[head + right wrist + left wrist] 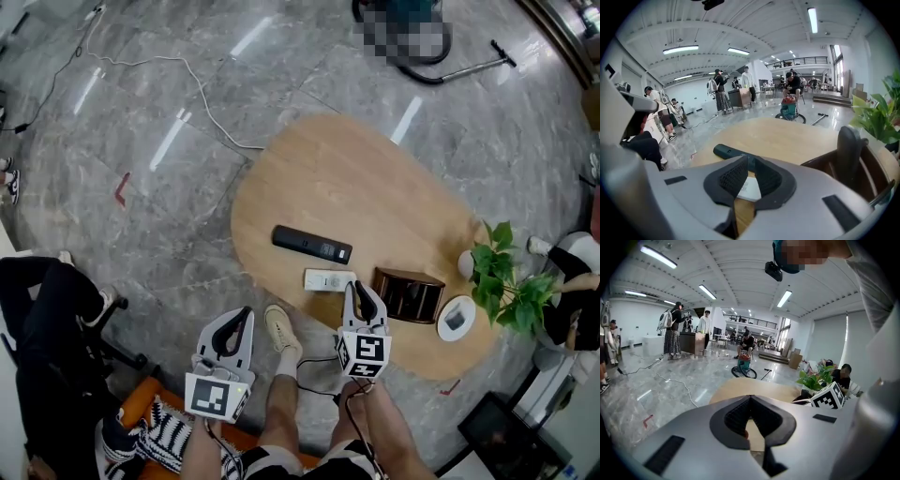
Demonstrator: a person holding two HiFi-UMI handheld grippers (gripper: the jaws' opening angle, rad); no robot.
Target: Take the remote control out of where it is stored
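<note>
Status: we read the take-out step as essentially done. White remote (328,279) lies flat on the surface (347,178), just beside the dark holder (409,294), which we take for the storage. Black remote (312,245) lies a bit further in, apart from both. We can't tell which one the task means; the white one is our guess, since it's next to the holder.

Right tongs (747,158): tips all but together, gripping nothing. The white remote shows through the gap, but it's lying on the surface beyond. These tongs hang just short of that remote's holder-side end.

Left tongs (750,398): closed, empty, off the surface edge on our side.

Next: check nothing's left in the holder, as its inside reads dark from above. If it's clear, no further grab is needed.
</note>
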